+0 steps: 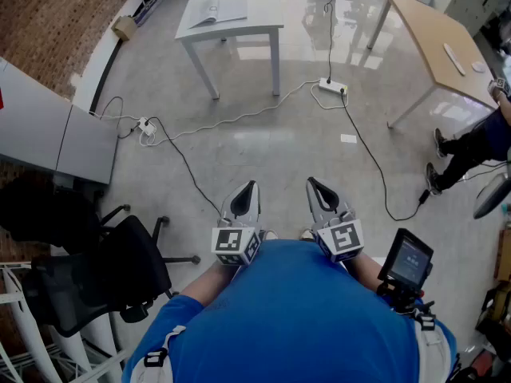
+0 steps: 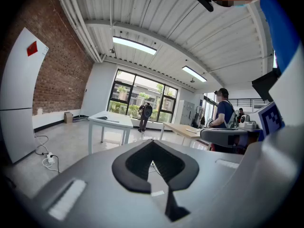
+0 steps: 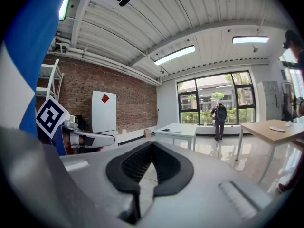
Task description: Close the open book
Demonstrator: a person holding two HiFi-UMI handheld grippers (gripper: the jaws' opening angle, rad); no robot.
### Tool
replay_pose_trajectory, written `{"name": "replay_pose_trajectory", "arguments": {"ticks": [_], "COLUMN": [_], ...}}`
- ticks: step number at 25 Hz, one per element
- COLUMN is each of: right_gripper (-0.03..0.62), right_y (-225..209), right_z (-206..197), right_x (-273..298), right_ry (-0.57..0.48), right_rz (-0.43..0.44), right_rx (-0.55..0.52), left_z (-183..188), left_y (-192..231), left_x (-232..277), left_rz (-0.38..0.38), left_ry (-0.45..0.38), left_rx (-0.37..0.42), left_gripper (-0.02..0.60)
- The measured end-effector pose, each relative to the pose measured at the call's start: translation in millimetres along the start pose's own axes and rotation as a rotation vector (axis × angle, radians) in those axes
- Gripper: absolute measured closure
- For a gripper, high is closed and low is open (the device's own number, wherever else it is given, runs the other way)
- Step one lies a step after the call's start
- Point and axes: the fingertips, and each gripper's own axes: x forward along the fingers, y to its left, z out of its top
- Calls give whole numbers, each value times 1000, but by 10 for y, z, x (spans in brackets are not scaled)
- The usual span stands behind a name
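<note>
Two tools side by side at 6 o'clock in the head view, close against a blue shirt (image 1: 295, 317): grey plastic left tool (image 1: 253, 183) and matching right tool (image 1: 311, 180). Both narrow, jaw tips meeting, nothing between them. Far off at 11 o'clock, open white-paged book (image 1: 217, 10) flat on a white rectangular surface (image 1: 263, 24), well apart from both tools. Black cable (image 1: 370, 152) trailing over glossy grey floor (image 1: 263, 146) between.

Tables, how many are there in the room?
2. A white table stands far ahead, the open book on it; a wooden table stands to its right. More may be out of view.
</note>
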Motion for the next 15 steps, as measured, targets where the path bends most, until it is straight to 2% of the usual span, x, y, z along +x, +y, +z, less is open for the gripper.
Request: {"name": "replay_pose_trajectory", "arguments": {"ticks": [4,9,15], "right_gripper": [592,591,591], "right_y": [303,688,1006], "right_z": [93,169,176], "right_x": [234,635,969], "right_ry": [1,-7,2], "right_rz": [42,120,208], "right_rx": [-13,-43,-57], "left_z": [83,99,103], "left_y": [310,800,1156], "left_x": [-163,-348,-447], "left_rz": [27,97,162], "left_ry": [-17,-30,-39], "left_rx": [-15,-37,-57], "left_gripper": [575,575,575]}}
